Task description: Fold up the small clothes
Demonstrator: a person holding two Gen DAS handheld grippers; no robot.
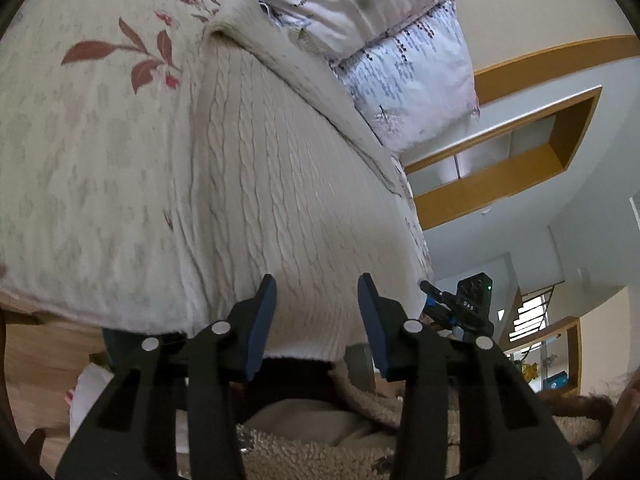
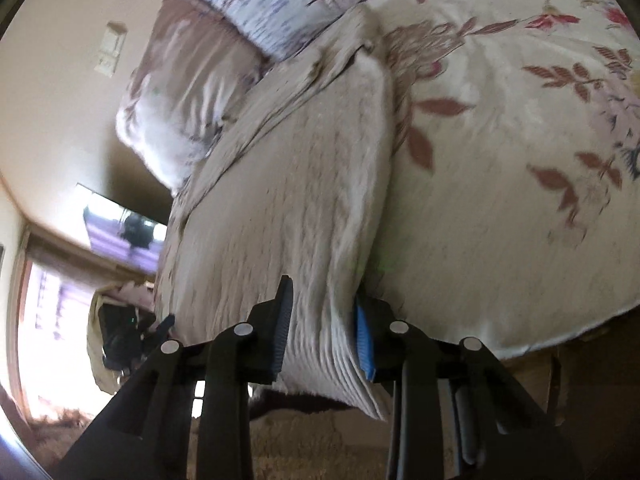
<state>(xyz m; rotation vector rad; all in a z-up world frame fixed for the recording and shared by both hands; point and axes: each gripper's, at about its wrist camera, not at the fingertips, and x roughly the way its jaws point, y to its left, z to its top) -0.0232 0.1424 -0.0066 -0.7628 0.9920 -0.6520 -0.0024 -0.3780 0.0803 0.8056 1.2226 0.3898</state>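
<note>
Two views show one cream cable-knit sweater lying on a floral bedspread, running from the near edge of the bed up to the pillows at its head. Our left gripper hovers at the hem with its jaws spread apart; the knit shows between the blue pads, yet we cannot tell whether they touch it. Our right gripper stands with its jaws either side of the hem at the sweater's other side, the cloth filling the gap between them (motion blur smears this view, so how firmly they pinch is hard to judge). The hem hangs just past the bed's near edge, and what lies beneath it is hidden by the gripper bodies and a fleecy beige garment.

Only one bit of writing reads at all: "DAS" on a black device beside the bed's near right corner in the left view. The right view shows that same unit only as a dark blur, its lettering lost. The left view alone shows the wooden wall shelf; the right view alone shows a bright window and a wall switch, both too washed out for detail.
</note>
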